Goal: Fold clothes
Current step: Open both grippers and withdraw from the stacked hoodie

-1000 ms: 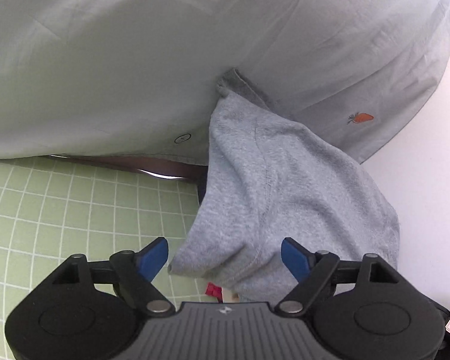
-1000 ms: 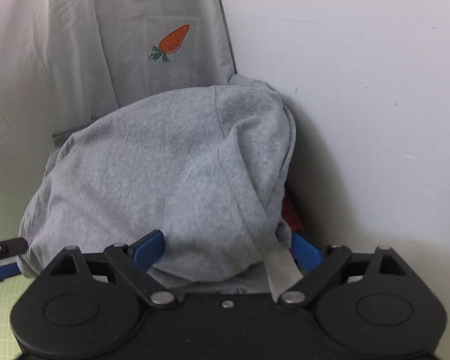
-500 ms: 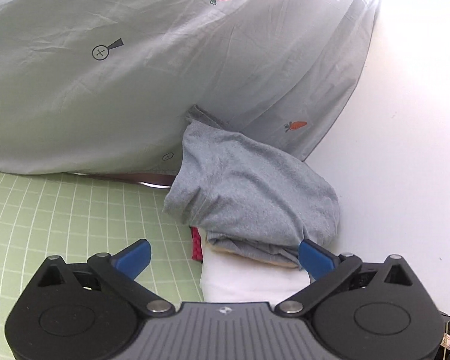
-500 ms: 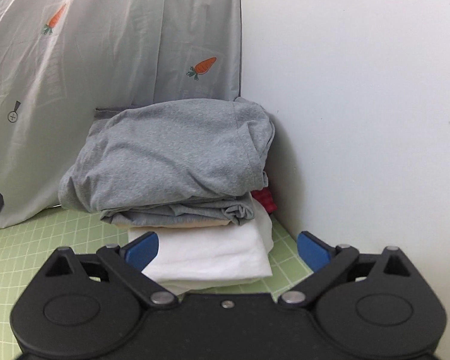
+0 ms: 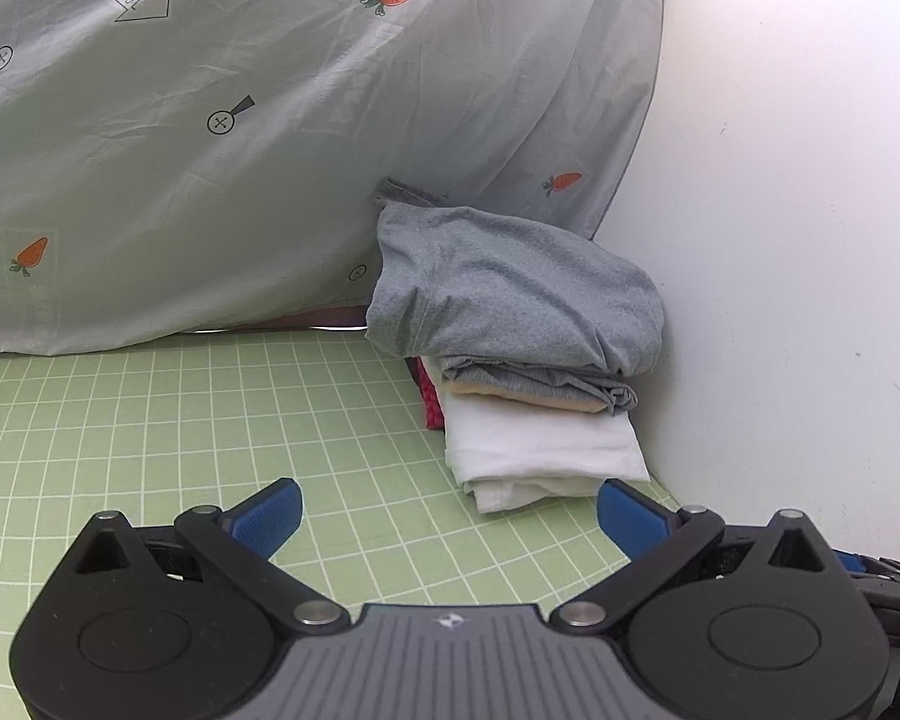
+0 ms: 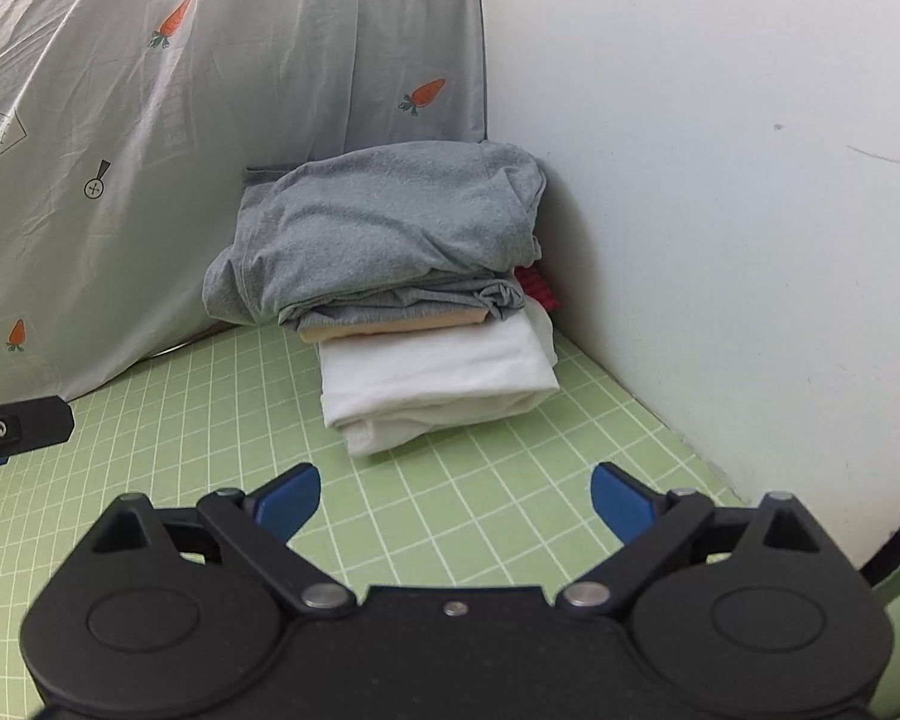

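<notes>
A stack (image 5: 528,372) of folded clothes sits right of centre in the left view and at centre in the right view, on a green grid mat (image 5: 180,432). It is tucked into the corner where a white wall (image 5: 780,240) meets a hanging carrot-print sheet (image 5: 210,150), likely so the finished pile stays out of the working area. A grey top (image 6: 384,234) lies uppermost, somewhat rumpled and overhanging the layers beneath: a thin beige piece (image 6: 390,327), then a thick white one (image 6: 432,372), with a red scrap (image 6: 537,288) peeking out behind.

The left gripper (image 5: 449,516) has its jaws fully apart, with nothing between them, only mat below. The right gripper (image 6: 455,501) is likewise spread wide and empty, clear of the stack. I judge the grey top as just placed.
</notes>
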The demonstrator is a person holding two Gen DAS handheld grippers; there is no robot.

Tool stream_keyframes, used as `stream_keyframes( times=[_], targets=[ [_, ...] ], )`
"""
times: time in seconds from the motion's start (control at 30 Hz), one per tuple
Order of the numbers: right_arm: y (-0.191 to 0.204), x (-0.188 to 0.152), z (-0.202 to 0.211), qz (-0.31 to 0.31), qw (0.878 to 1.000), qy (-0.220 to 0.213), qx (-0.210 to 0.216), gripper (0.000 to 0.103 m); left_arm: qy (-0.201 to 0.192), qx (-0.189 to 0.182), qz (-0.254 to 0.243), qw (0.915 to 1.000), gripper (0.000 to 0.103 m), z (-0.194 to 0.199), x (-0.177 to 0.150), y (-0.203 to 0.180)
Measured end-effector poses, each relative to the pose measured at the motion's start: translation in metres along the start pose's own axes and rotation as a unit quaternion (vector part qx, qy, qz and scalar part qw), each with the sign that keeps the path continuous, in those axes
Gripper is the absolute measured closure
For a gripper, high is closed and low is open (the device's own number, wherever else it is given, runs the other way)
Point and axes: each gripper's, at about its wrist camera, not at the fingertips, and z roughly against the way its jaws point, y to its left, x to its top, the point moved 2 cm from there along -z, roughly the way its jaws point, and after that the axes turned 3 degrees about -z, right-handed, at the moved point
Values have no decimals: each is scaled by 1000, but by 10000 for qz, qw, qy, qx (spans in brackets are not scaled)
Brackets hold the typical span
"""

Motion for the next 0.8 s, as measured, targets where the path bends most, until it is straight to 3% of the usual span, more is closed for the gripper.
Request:
stream_keyframes(
  times=[0.27, 0.8],
  targets=[
    [-1, -18, 18, -116, 9999, 79, -13, 7, 74, -184, -192, 9996, 0, 15, -14, -7],
    [-1, -19, 22, -246, 9997, 27, 63, 8, 3, -252, -572, 9980, 0, 18, -14, -19]
  ],
)
